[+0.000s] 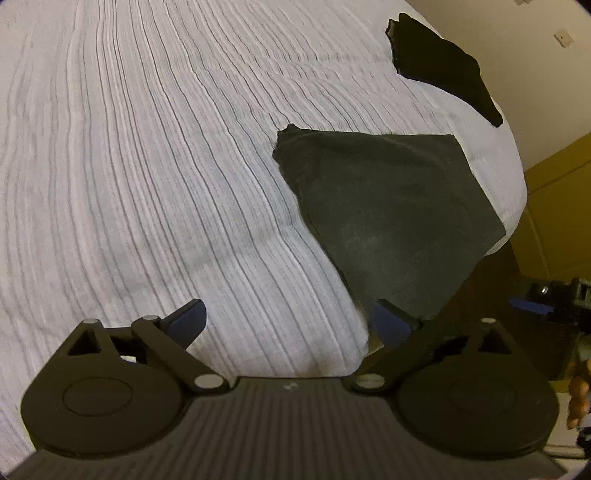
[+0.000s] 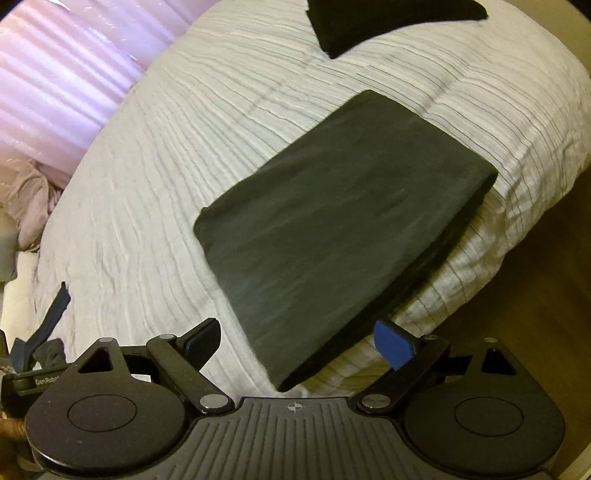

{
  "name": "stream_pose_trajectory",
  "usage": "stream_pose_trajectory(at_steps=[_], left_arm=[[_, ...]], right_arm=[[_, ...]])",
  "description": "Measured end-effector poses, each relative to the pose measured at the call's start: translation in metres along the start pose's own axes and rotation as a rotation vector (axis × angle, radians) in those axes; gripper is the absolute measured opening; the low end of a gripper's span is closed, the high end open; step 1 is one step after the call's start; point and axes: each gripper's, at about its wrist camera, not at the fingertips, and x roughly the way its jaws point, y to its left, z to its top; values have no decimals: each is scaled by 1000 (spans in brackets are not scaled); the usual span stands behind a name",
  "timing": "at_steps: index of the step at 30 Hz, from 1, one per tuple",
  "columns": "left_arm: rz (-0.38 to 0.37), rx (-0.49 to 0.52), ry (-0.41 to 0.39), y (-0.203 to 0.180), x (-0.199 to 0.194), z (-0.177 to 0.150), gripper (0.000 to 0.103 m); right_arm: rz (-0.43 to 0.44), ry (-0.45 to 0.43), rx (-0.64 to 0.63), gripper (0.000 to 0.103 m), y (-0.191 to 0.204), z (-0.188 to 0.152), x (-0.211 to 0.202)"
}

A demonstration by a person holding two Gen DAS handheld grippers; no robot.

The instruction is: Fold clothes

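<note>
Left tongs (image 1: 286, 325) spread wide, empty, above striped bedspread (image 1: 147, 184); folded dark garment (image 1: 388, 214) lies near bed edge.

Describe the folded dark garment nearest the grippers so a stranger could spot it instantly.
Start at the bed with the ribbed white bedspread. Near its edge lies the folded dark garment, a flat, neat rectangle. The other dark garment lies farther up the bed, smaller in view and blacker.
</note>
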Motion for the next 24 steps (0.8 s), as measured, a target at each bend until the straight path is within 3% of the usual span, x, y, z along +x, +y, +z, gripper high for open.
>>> stream_pose_trajectory(at_steps=[7, 24], left_arm=[[34, 58, -25, 1, -15, -16, 96], [18, 45, -44, 15, -26, -37, 97]], right_arm=[[-1, -2, -12, 93, 12, -11, -3], [-24, -1, -49, 93, 26, -28, -13]])
